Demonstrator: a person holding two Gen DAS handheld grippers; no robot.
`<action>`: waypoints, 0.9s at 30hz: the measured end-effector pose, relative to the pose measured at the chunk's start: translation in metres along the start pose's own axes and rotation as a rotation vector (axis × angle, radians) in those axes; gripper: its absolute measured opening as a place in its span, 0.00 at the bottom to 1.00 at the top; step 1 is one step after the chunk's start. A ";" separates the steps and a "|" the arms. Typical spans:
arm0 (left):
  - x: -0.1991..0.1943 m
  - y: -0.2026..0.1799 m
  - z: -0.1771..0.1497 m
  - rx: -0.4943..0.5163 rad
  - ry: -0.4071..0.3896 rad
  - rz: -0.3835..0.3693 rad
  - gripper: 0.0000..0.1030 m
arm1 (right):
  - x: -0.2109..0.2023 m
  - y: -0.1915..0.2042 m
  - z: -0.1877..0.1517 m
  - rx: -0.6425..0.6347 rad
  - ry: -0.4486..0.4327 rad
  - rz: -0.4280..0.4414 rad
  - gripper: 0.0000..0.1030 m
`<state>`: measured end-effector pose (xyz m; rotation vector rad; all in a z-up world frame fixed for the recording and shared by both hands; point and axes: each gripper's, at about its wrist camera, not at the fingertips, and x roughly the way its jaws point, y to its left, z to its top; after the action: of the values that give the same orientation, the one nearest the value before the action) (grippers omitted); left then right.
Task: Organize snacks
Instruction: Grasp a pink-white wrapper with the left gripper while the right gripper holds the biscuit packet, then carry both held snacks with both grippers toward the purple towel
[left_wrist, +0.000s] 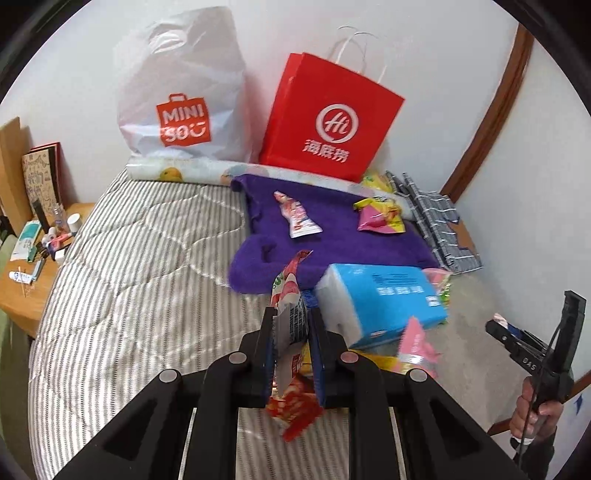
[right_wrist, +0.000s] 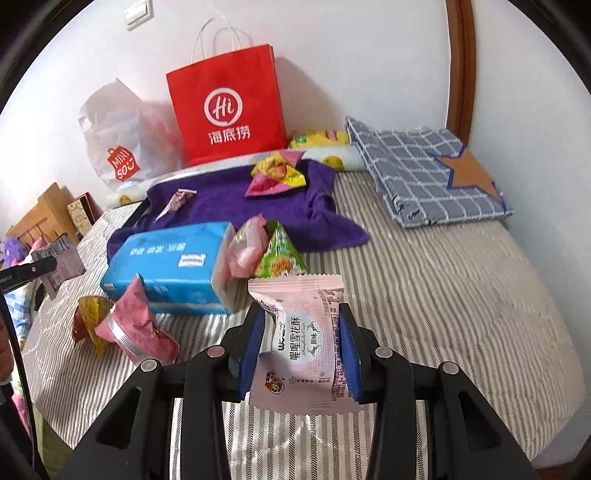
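Observation:
My left gripper (left_wrist: 291, 325) is shut on a red and white snack packet (left_wrist: 290, 295), held edge-on above the striped bed (left_wrist: 129, 277). My right gripper (right_wrist: 302, 328) is shut on a pale pink snack packet (right_wrist: 306, 339) with printed text, lifted off the bed (right_wrist: 443, 295). Other snacks lie about: a pink packet (right_wrist: 138, 325) beside a yellow-brown one (right_wrist: 88, 314), a pink one (right_wrist: 245, 251) and a green one (right_wrist: 279, 254) by the blue tissue pack (right_wrist: 173, 266), and two more packets (right_wrist: 277, 173) (right_wrist: 177, 203) on the purple towel (right_wrist: 229, 206).
A red paper bag (right_wrist: 225, 107) and a white plastic bag (right_wrist: 118, 144) stand against the wall at the bed's head. A folded blue checked cloth (right_wrist: 424, 173) lies at the right. A wooden bedside table (left_wrist: 29, 291) with small items stands left of the bed.

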<state>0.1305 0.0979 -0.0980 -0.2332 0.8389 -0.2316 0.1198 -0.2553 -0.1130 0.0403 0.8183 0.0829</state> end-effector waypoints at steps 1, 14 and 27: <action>-0.001 -0.005 0.001 0.005 -0.002 -0.003 0.15 | -0.003 0.002 0.002 -0.003 -0.013 0.001 0.38; -0.006 -0.054 -0.002 0.048 -0.054 0.002 0.15 | -0.031 0.025 0.024 -0.034 -0.100 0.036 0.38; 0.003 -0.092 0.029 0.121 -0.115 0.027 0.15 | -0.035 0.039 0.071 -0.032 -0.162 0.015 0.38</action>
<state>0.1445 0.0131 -0.0545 -0.1201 0.7112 -0.2404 0.1455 -0.2195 -0.0358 0.0224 0.6551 0.1056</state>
